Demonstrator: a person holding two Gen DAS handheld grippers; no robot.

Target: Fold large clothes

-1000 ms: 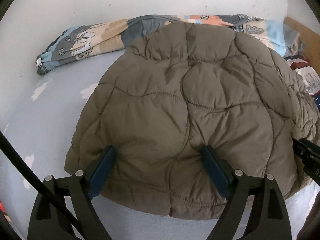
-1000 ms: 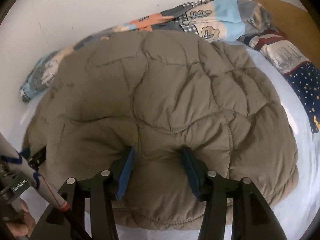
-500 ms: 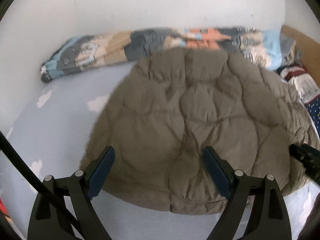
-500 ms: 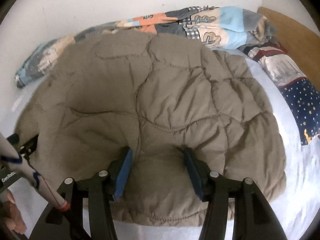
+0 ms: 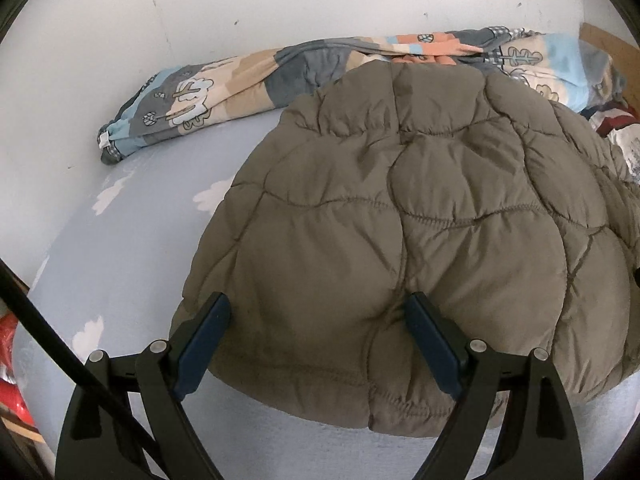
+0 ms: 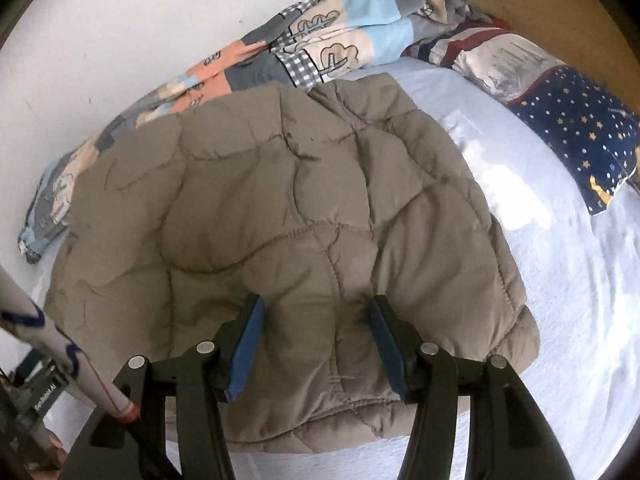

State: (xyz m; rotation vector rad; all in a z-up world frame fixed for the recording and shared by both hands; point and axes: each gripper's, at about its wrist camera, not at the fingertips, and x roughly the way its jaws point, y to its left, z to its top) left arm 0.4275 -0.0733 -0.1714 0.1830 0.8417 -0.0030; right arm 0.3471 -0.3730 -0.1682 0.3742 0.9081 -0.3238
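A brown quilted puffer jacket (image 5: 400, 220) lies folded in a rounded heap on the pale blue bed sheet (image 5: 120, 248). It also shows in the right wrist view (image 6: 280, 220). My left gripper (image 5: 318, 316) is open, its blue pads pressed down on the jacket's near left part. My right gripper (image 6: 314, 320) is open, its pads pressed on the jacket's near right hem. Neither gripper pinches any fabric.
A rolled patterned quilt (image 5: 248, 80) lies along the white wall behind the jacket. A star-print pillow (image 6: 572, 116) and a wooden headboard (image 6: 540, 4) are at the right. The left handle (image 6: 48, 360) shows at the right view's left edge. Red items (image 5: 12, 360) lie beyond the bed's left edge.
Both grippers lifted slightly half a second ago and have come down on the jacket again. The right gripper has shifted right; the jacket's right side now lies narrower.
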